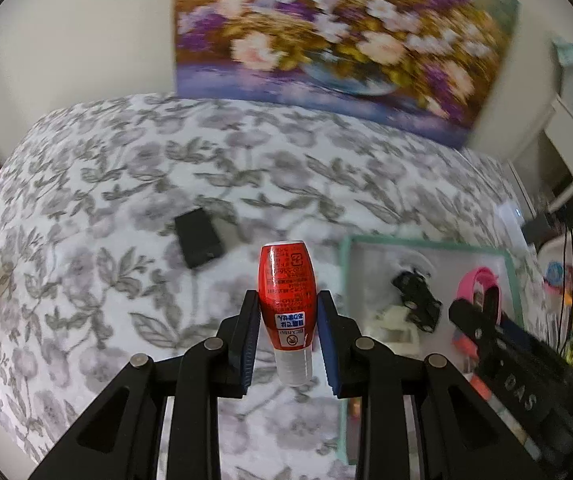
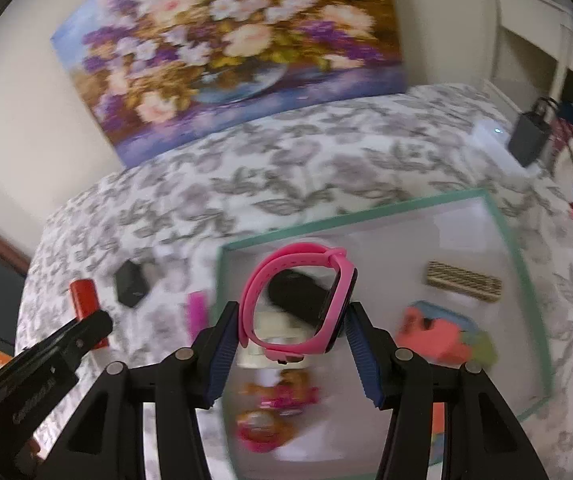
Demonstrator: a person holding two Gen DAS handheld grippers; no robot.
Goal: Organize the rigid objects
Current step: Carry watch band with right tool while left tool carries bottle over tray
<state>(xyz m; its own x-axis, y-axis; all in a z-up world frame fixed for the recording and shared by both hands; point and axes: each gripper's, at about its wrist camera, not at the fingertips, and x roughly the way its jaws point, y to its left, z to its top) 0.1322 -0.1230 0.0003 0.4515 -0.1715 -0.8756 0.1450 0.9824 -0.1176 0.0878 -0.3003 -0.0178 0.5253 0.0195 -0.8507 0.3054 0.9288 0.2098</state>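
My left gripper [image 1: 286, 316] is shut on a small red bottle [image 1: 286, 280] with a white cap, held upright above the flower-patterned cloth [image 1: 126, 168]. It appears in the right wrist view at the lower left, left gripper [image 2: 96, 326] with the red bottle [image 2: 83, 300]. My right gripper [image 2: 292, 322] is shut on a pink wristwatch [image 2: 254, 292], held over the green-rimmed tray [image 2: 326, 220]. The left wrist view shows the pink watch [image 1: 482, 280] over the tray [image 1: 344, 264].
A black box [image 1: 199, 237] lies on the cloth left of the tray. The tray holds a black toy car [image 1: 416, 296], a woven block [image 2: 462, 282], a coral and blue toy [image 2: 438, 336] and blurred pink pieces [image 2: 274, 404]. A flower painting [image 2: 226, 48] leans on the wall.
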